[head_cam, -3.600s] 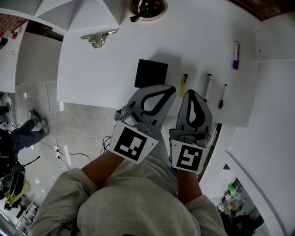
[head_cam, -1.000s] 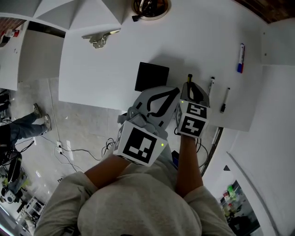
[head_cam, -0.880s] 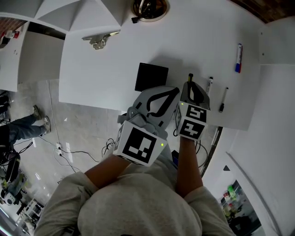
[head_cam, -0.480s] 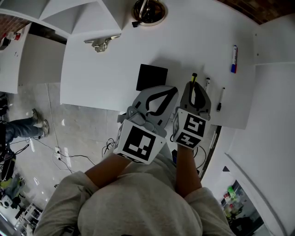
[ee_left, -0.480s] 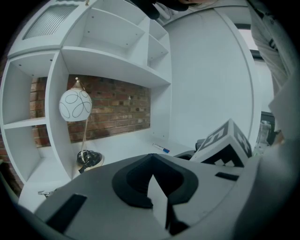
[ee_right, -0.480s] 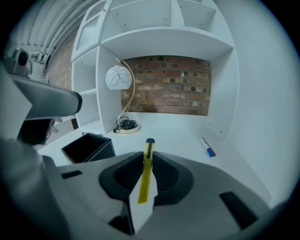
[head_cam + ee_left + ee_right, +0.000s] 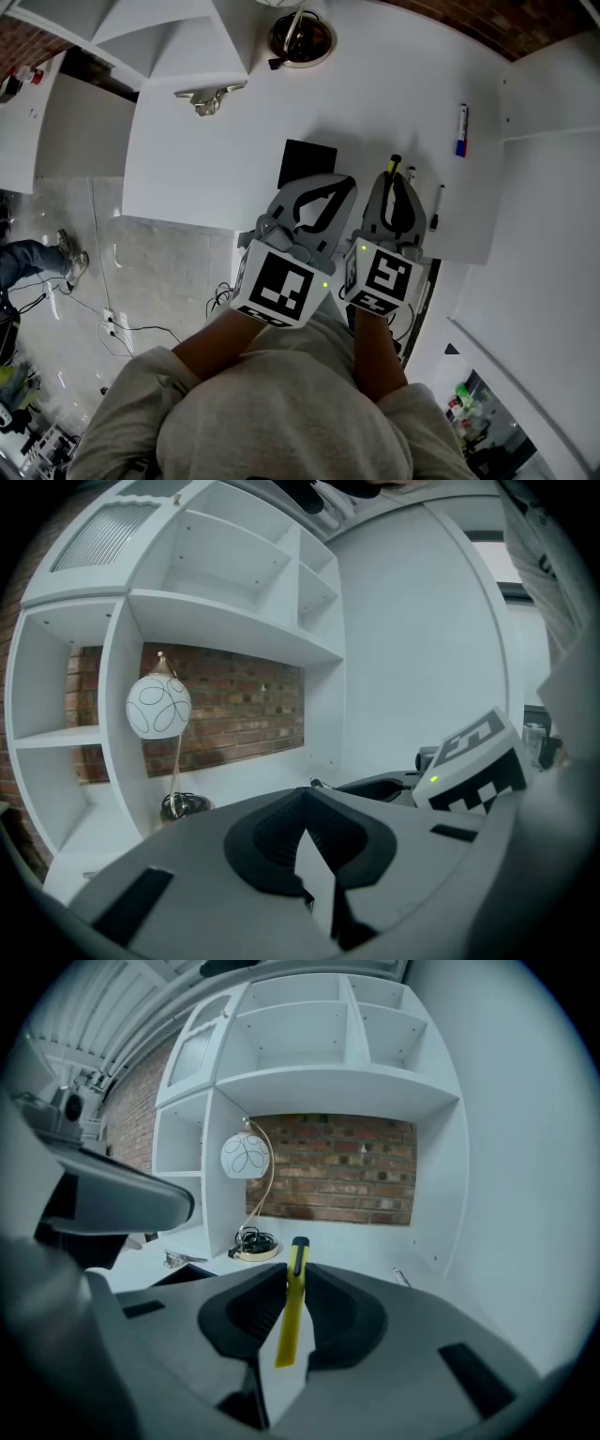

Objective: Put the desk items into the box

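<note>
Item: yellow pen point(image 7: 292, 1312), now lifted clear of the counter point(image 7: 216, 141).
Right gripper point(image 7: 391, 180): fingers pinching the pen. Left gripper point(image 7: 305, 799): fingers pressed together, empty. Black box point(image 7: 309, 159) nearby; drop-in still outstanding.

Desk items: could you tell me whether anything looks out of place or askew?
Nothing stands out: the yellow pen is clamped in the right gripper, and the black box, two pens and blue marker lie flat on the desk.
</note>
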Demonstrator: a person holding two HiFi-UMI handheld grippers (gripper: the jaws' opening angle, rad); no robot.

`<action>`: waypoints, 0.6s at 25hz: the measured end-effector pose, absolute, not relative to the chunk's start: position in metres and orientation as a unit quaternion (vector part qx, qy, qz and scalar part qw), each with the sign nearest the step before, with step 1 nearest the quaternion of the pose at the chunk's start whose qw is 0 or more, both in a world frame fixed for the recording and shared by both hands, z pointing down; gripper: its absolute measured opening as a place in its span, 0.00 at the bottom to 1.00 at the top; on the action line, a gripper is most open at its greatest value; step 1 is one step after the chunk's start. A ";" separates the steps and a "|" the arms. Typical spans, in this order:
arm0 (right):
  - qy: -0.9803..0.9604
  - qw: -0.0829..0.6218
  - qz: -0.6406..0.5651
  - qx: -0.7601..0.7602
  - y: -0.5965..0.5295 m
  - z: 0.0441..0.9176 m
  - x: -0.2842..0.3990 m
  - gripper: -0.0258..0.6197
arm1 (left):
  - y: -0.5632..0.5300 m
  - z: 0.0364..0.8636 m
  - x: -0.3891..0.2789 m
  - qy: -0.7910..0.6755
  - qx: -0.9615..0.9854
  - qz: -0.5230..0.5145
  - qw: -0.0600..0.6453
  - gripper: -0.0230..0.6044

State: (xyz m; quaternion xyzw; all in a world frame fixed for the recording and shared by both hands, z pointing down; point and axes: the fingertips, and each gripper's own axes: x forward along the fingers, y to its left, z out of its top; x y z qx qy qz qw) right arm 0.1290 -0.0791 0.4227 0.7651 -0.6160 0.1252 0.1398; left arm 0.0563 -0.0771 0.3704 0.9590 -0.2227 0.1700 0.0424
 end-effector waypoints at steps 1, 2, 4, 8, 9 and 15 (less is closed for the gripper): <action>-0.617 0.137 0.121 0.766 -0.079 0.419 0.128 0.15 | -0.077 0.368 0.056 -0.223 0.959 0.168 0.040 0.05; -0.617 0.133 0.117 0.767 -0.079 0.416 0.128 0.15 | -0.078 0.365 0.055 -0.225 0.960 0.165 0.039 0.05; -0.618 0.127 0.108 0.768 -0.079 0.409 0.126 0.15 | -0.079 0.362 0.054 -0.227 0.960 0.161 0.038 0.05; -0.623 0.117 0.088 0.768 -0.074 0.394 0.120 0.15 | -0.077 0.358 0.049 -0.232 0.959 0.160 0.037 0.05; -0.625 0.114 0.083 0.768 -0.073 0.391 0.119 0.15 | -0.077 0.357 0.048 -0.233 0.959 0.159 0.036 0.05; -0.634 0.098 0.059 0.765 -0.067 0.370 0.109 0.15 | -0.075 0.348 0.043 -0.241 0.958 0.151 0.028 0.05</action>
